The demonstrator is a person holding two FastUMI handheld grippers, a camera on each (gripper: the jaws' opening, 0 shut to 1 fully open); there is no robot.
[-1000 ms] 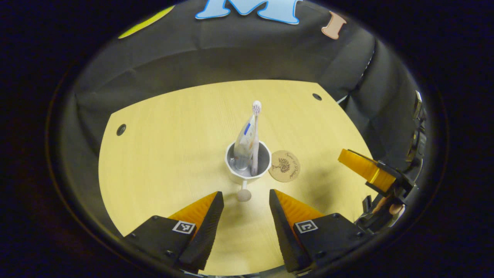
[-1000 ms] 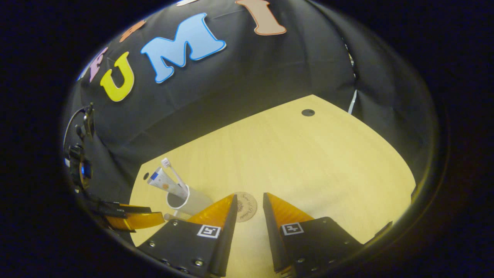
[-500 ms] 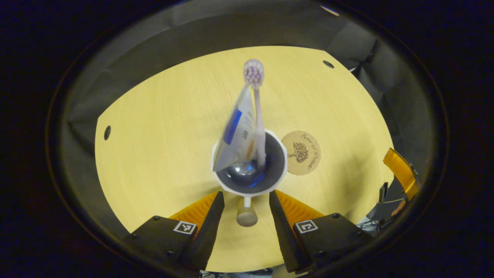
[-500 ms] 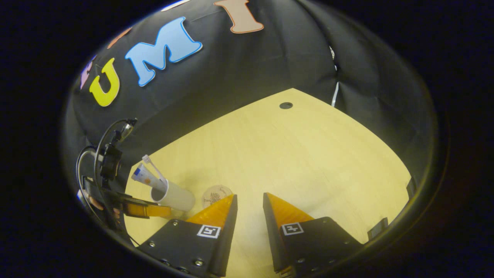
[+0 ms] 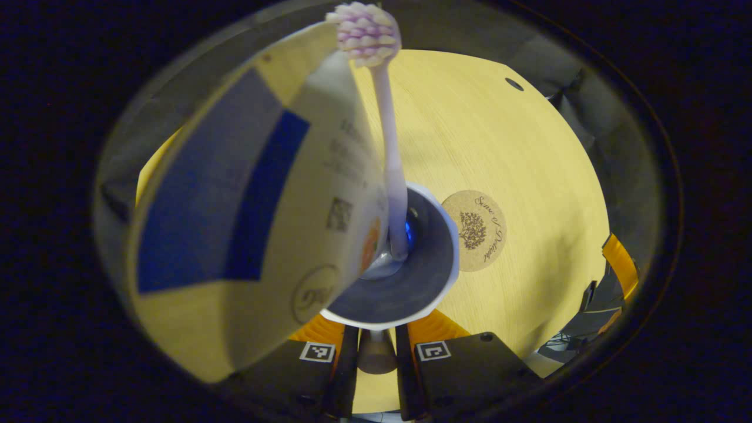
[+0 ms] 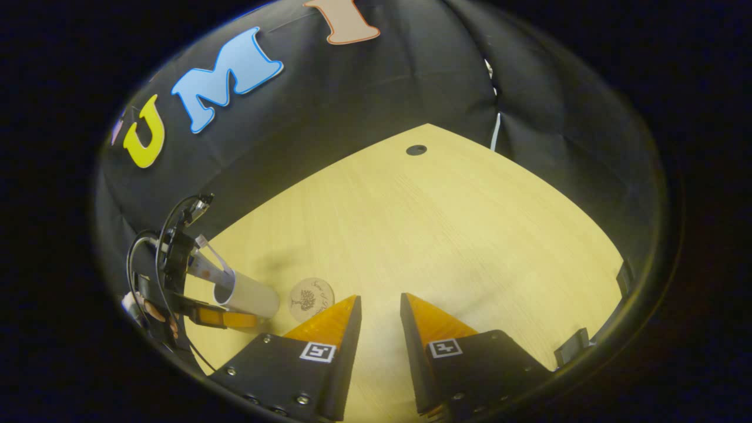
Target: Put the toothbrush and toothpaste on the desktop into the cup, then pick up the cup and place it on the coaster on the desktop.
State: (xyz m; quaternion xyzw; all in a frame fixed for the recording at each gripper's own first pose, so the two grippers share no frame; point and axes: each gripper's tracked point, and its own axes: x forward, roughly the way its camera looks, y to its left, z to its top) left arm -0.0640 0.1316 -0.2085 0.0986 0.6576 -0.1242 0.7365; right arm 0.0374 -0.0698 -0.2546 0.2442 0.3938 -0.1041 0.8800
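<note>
A white cup (image 5: 420, 276) fills the near part of the left gripper view, with the toothpaste tube (image 5: 252, 194) and the toothbrush (image 5: 389, 147) standing in it. My left gripper (image 5: 375, 338) is shut on the cup's round-ended handle (image 5: 376, 358). The round cork coaster (image 5: 474, 230) lies on the desktop just right of the cup. In the right gripper view the cup (image 6: 252, 292) leans beside the coaster (image 6: 311, 298), with the left gripper (image 6: 226, 318) at its near side. I cannot tell whether the cup still touches the desktop. My right gripper (image 6: 379, 305) is open with nothing between its fingers.
The pale wooden desktop (image 6: 446, 235) has a small dark hole (image 6: 416, 150) near its far corner. Black cloth walls close it in behind and to the right. A finger of the right gripper (image 5: 617, 264) shows at the desktop's right edge in the left gripper view.
My left gripper moved forward to the cup and shut on its handle, so cup, tube and brush now loom close. The right gripper drifted back and right, staying open.
</note>
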